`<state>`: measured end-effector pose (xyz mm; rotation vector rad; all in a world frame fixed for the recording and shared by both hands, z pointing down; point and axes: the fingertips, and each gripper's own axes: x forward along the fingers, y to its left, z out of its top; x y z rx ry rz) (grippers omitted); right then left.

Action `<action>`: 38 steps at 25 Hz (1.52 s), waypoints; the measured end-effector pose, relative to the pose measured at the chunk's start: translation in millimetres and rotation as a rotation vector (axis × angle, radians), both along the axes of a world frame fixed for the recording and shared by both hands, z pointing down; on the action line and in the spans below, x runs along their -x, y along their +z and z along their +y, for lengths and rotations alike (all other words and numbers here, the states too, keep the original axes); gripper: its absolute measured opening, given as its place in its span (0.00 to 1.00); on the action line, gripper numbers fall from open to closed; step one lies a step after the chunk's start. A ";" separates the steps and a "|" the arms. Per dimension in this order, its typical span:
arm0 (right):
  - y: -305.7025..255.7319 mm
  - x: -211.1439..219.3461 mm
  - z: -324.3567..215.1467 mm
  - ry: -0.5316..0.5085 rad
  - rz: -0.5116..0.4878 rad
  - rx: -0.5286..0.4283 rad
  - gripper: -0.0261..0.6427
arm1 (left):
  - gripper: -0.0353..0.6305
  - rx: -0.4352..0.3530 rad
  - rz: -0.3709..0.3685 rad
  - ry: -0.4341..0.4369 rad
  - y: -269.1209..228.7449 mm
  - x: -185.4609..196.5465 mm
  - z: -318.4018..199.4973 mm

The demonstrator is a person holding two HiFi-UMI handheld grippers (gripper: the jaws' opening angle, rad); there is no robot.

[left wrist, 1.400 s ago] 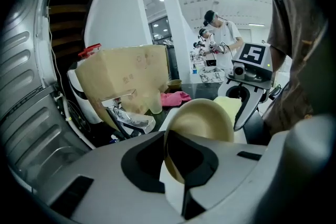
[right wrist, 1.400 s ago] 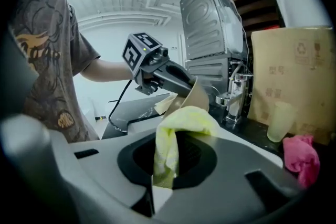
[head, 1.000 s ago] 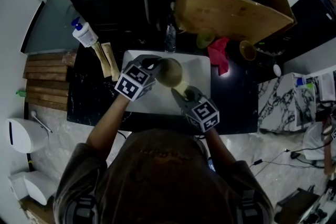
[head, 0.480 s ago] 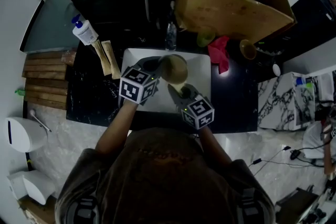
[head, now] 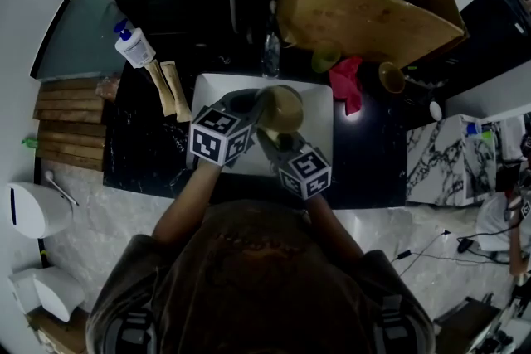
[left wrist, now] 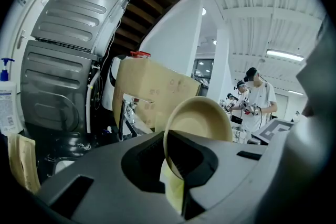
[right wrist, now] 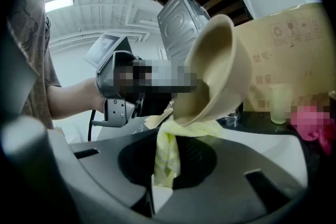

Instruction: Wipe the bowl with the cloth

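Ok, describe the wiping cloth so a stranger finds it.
On the black counter, find the white basin and the tan bowl over it. The cloth is pale yellow, pinched in the right hand-held gripper against it, unlike the red rag.

The left gripper [head: 249, 107] jaws clamp the bowl [head: 284, 105] rim, and the right gripper [head: 272, 140] jaws pinch the cloth [right wrist: 167, 157].

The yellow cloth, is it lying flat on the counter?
No, the right hand-held gripper pinches the cloth and holds it up against the tilted bowl.
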<state>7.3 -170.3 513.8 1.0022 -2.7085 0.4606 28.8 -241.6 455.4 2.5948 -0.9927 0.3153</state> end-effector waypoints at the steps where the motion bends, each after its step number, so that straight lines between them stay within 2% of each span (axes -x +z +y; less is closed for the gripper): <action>1: 0.2 -0.2 0.5 -0.003 0.003 -0.002 0.07 | 0.08 -0.003 0.002 -0.007 -0.7 1.7 -1.4; 7: -4.4 1.0 12.2 -0.040 0.004 0.004 0.07 | 0.08 -0.015 -0.009 -0.047 -0.5 14.1 -13.3; 14: -18.5 4.3 34.1 -0.099 -0.004 -0.001 0.07 | 0.08 -0.018 -0.060 -0.079 9.2 24.3 -28.6; 23: -51.2 17.8 60.1 -0.189 -0.028 -0.046 0.07 | 0.08 -0.014 -0.096 -0.106 22.8 31.5 -36.3; 38: -50.0 5.2 18.3 -0.145 0.021 -0.078 0.07 | 0.08 -0.034 -0.122 -0.064 27.9 18.0 -14.6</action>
